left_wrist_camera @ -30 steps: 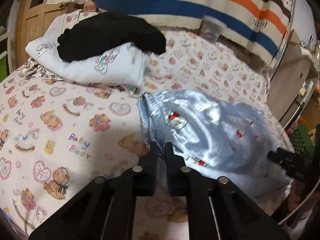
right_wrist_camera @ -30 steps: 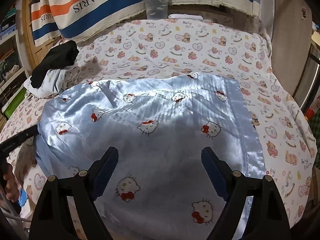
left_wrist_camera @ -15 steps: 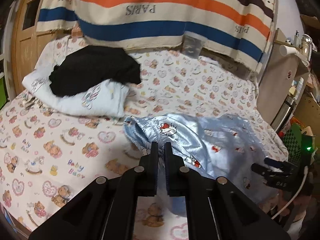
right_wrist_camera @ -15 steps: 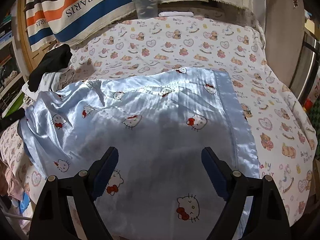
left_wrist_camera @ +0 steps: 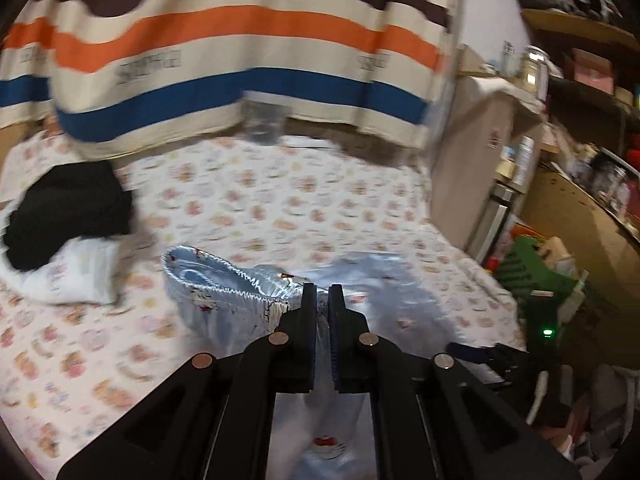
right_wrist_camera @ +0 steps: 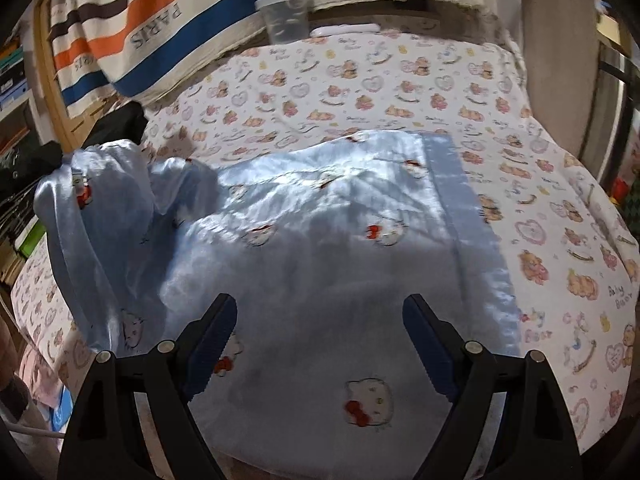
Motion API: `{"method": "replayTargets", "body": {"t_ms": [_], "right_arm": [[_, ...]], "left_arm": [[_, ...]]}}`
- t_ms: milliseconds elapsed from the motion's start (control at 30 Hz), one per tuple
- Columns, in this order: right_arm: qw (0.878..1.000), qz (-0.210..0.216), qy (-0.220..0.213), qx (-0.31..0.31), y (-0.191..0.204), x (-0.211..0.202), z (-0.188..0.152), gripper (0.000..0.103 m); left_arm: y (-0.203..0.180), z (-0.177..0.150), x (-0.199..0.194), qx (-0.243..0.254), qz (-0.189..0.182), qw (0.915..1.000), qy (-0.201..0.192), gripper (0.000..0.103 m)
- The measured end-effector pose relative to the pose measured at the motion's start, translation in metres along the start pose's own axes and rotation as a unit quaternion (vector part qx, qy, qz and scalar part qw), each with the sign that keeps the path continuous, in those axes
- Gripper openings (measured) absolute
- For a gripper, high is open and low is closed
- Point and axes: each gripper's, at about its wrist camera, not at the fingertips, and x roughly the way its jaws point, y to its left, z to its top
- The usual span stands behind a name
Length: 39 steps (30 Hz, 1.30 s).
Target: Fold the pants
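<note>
The pants [right_wrist_camera: 320, 216] are shiny light blue with a cat print and lie on the bed. My left gripper [left_wrist_camera: 322, 300] is shut on the pants [left_wrist_camera: 224, 292] at the elastic waistband and holds that end lifted off the bed; the raised waist end shows at the left in the right wrist view [right_wrist_camera: 96, 200]. My right gripper [right_wrist_camera: 318, 320] is open and empty, hovering over the near part of the pants. Its fingertips also show in the left wrist view [left_wrist_camera: 472, 354] at the lower right.
The bed sheet [right_wrist_camera: 560, 240] has a bear and heart print. A black garment [left_wrist_camera: 68, 212] lies on a white pillow [left_wrist_camera: 76, 276] at the left. A striped towel [left_wrist_camera: 240, 52] hangs behind the bed, with a clear plastic cup [right_wrist_camera: 286, 14] below it. Shelves and clutter [left_wrist_camera: 580, 200] stand to the right.
My left gripper has lifted the waistband end up off the bed and carried it to the right, over the rest of the pants. My right gripper stays open over the pants.
</note>
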Motion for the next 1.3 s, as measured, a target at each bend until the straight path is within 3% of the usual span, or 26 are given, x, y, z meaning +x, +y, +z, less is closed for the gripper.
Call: {"method": "replayTargets", "body": {"t_ms": [167, 300, 467, 500, 600, 733, 900, 1033, 1167, 1233, 1300], "right_arm": [[0.999, -0.045, -0.009, 0.021, -0.027, -0.006, 0.002, 0.086], [0.997, -0.056, -0.018, 0.04, -0.049, -0.014, 0.004, 0.086], [0.995, -0.066, -0.044, 0.055, -0.064, -0.027, 0.011, 0.086], [0.995, -0.064, -0.048, 0.055, -0.064, -0.028, 0.012, 0.086], [0.996, -0.046, -0.052, 0.048, -0.059, -0.03, 0.015, 0.086], [0.998, 0.008, -0.044, 0.04, -0.044, -0.023, 0.018, 0.085], [0.998, 0.054, -0.031, 0.028, -0.02, -0.012, 0.02, 0.071], [0.997, 0.075, -0.02, 0.006, -0.001, -0.001, 0.023, 0.057], [0.994, 0.113, 0.005, -0.007, 0.013, 0.007, 0.021, 0.049], [0.991, 0.132, 0.013, -0.016, 0.02, 0.008, 0.018, 0.038], [0.988, 0.148, 0.017, -0.031, 0.029, 0.008, 0.013, 0.036]], "left_arm": [[-0.039, -0.009, 0.026, 0.026, -0.058, 0.9978, 0.021, 0.004], [-0.062, -0.031, 0.05, 0.035, -0.102, 0.9914, 0.074, 0.0], [-0.066, -0.047, 0.055, 0.042, -0.109, 0.9883, 0.098, 0.0], [-0.062, -0.047, 0.053, 0.04, -0.106, 0.9886, 0.1, 0.0], [-0.046, -0.046, 0.038, 0.034, -0.08, 0.9925, 0.085, 0.016], [-0.018, -0.046, 0.024, 0.026, -0.019, 0.9971, 0.069, 0.018], [0.021, -0.047, 0.021, -0.011, 0.034, 0.9968, 0.072, 0.021], [0.038, -0.055, 0.02, -0.029, 0.048, 0.9953, 0.08, 0.034], [0.043, -0.066, 0.014, -0.028, 0.061, 0.994, 0.086, 0.049], [0.041, -0.07, 0.009, -0.027, 0.07, 0.9927, 0.094, 0.061], [0.039, -0.073, 0.001, -0.026, 0.06, 0.9942, 0.085, 0.064]]}}
